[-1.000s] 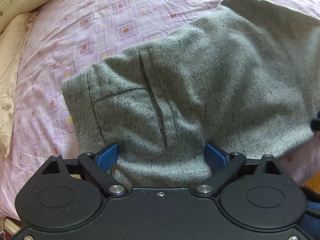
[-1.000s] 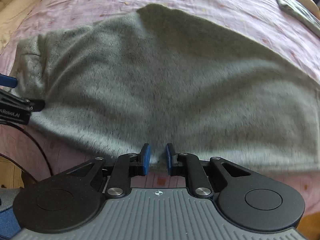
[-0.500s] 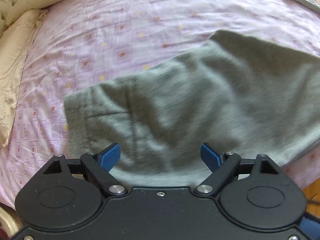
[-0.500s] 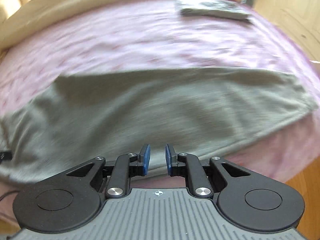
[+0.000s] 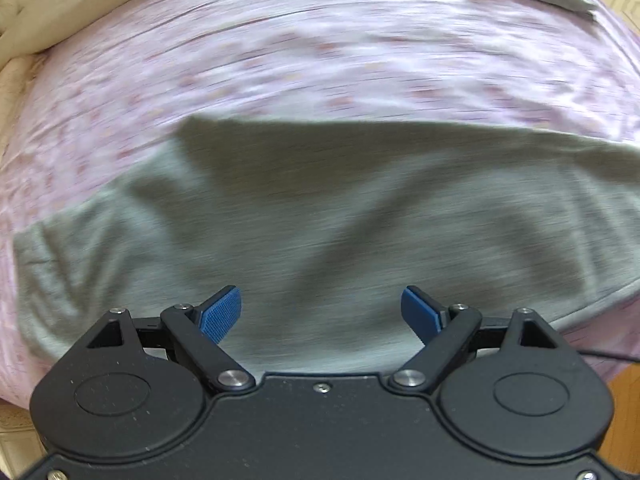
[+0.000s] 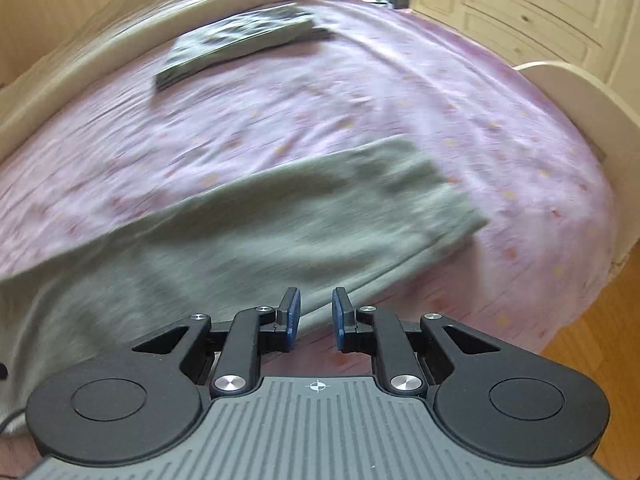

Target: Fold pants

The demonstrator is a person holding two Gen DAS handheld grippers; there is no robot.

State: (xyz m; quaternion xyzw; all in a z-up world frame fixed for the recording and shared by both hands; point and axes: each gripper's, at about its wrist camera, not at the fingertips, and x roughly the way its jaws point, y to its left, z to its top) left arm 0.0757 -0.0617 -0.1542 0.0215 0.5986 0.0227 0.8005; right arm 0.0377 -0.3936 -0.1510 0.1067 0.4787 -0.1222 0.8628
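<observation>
Both views have swept along the grey pants (image 5: 320, 216), which lie across the lower frame on the pink bed (image 5: 304, 60). Left tongs (image 5: 320, 314) gape wide, having narrowed slightly, empty; right tongs (image 6: 314, 314) stand slightly parted, gripping nothing.

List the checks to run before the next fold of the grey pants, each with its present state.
1. Pants lie spread along the near edge of the bed: ok.
2. Left gripper open, nothing held; its jaws have just narrowed slightly: ok.
3. Right gripper grips nothing, only a narrow gap: not ok for grabbing.
4. Leg end in view: ok.
5. Fabric free of wrinkles: cannot tell, blurred.
6. Folded garment far from the pants: ok.
</observation>
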